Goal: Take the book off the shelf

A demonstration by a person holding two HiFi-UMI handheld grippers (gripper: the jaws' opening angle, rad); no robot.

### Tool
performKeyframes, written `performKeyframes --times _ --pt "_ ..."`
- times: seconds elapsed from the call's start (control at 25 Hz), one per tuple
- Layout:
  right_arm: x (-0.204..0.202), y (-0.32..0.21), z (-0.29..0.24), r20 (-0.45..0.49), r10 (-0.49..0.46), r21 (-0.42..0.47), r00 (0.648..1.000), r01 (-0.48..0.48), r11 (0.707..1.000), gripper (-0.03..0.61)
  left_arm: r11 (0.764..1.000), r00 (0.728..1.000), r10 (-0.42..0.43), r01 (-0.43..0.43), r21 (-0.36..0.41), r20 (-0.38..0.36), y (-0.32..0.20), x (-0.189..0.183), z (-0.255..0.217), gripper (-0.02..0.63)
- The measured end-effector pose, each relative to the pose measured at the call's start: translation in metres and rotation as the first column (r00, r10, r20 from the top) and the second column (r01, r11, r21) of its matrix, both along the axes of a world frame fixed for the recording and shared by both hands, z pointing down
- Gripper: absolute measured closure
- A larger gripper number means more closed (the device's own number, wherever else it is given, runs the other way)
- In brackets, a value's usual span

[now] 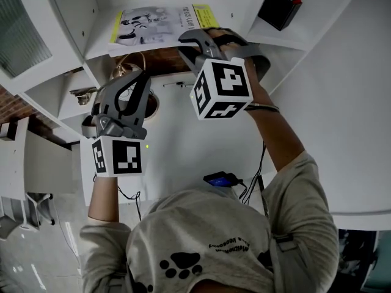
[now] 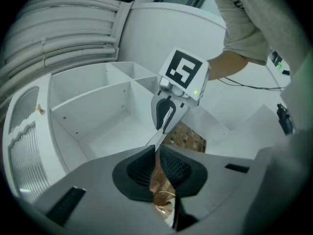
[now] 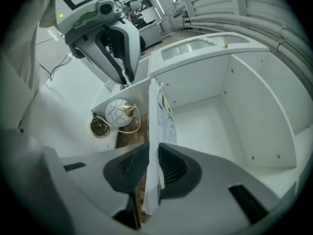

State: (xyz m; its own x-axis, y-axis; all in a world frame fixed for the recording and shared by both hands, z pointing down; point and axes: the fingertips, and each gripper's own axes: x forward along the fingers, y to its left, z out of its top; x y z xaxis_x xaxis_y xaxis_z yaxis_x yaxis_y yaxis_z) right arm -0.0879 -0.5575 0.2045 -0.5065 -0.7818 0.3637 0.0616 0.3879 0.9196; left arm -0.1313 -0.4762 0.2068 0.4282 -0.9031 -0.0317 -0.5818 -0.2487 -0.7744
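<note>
1. The right gripper (image 3: 152,153) is closed on the near edge of the book (image 3: 164,115); its pads seem to press on both faces.
2. The thin book, with a white and yellow cover, sits in a compartment of the white shelf (image 3: 244,97), against a dividing board.
3. The left gripper (image 2: 157,155) is closed and empty, apart from the book.
4. A round ornament (image 3: 119,114) sits in the neighbouring compartment.

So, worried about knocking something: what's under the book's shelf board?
A brass wall lamp with white globe against brown brick; the white shelf board covers the rest.
</note>
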Motion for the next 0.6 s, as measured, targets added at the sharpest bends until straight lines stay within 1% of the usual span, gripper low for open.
performKeyframes --times 0.04,0.08,0.12,0.16,0.2,0.24,0.32,0.36,0.44,0.6 --pt "0.0 0.006 -0.002 0.0 -0.004 -0.001 1.0 0.004 1.0 0.506 1.0 0.999 -0.019 0.018 0.007 0.035 -0.001 -0.001 -0.001 0.591" --pt "0.001 0.011 -0.002 0.002 -0.007 -0.002 1.0 0.008 1.0 0.506 0.999 0.996 -0.041 0.04 0.015 0.079 -0.004 -0.001 0.001 0.542" --pt "0.003 0.015 0.0 0.006 -0.011 -0.001 1.0 0.011 1.0 0.506 0.998 0.989 -0.068 0.065 0.026 0.133 -0.009 -0.001 0.004 0.462" --pt "0.005 0.019 0.003 0.009 -0.015 0.001 1.0 0.015 1.0 0.506 0.994 0.975 -0.102 0.096 0.044 0.197 -0.014 0.001 0.009 0.384" --pt "0.007 0.022 0.007 0.011 -0.019 0.004 1.0 0.019 1.0 0.506 0.989 0.953 -0.145 0.131 0.069 0.267 -0.021 0.002 0.014 0.311" --pt "0.01 0.026 0.01 0.013 -0.023 0.006 1.0 0.022 1.0 0.506 0.981 0.922 -0.192 0.167 0.102 0.336 -0.027 0.003 0.017 0.284" --pt "0.012 0.032 0.013 0.013 -0.028 0.011 1.0 0.028 1.0 0.506 0.961 0.855 -0.272 0.22 0.167 0.442 -0.04 0.003 0.018 0.259" --pt "0.012 0.034 0.013 0.014 -0.03 0.013 0.999 0.029 0.999 0.506 0.954 0.829 -0.296 0.233 0.188 0.474 -0.047 0.003 0.016 0.259" --pt "0.012 0.04 0.012 0.015 -0.03 0.016 0.999 0.03 0.999 0.506 0.948 0.797 -0.315 0.244 0.203 0.515 -0.062 0.002 0.015 0.259" --pt "0.012 0.05 0.013 0.012 -0.031 0.019 0.999 0.031 0.999 0.506 0.946 0.756 -0.323 0.241 0.216 0.57 -0.079 0.002 0.018 0.261"
